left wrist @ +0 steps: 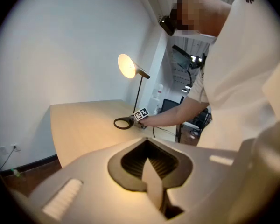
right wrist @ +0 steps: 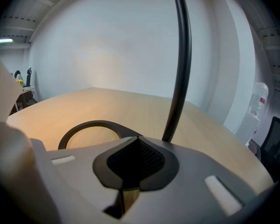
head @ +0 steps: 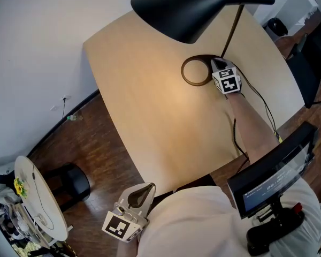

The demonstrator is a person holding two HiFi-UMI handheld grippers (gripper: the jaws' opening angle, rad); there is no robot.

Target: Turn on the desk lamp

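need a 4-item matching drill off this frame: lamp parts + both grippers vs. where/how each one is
Column 1
1. lamp shade
2. ring base
3. right gripper
4. left gripper

Column 2
A. off the desk, beside the person's torso
B. lying flat on the desk, open in the middle
C. glowing, raised above the desk
D. at the foot of the lamp stem, jaws together

Pairs: 1-C, 2-B, 3-D, 4-A

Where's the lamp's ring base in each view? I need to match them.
Head view: ring base upper centre, left of the right gripper.
Left gripper view: ring base mid-frame on the desk.
Right gripper view: ring base lower left, beyond the jaws.
Shared landmark: lamp stem.
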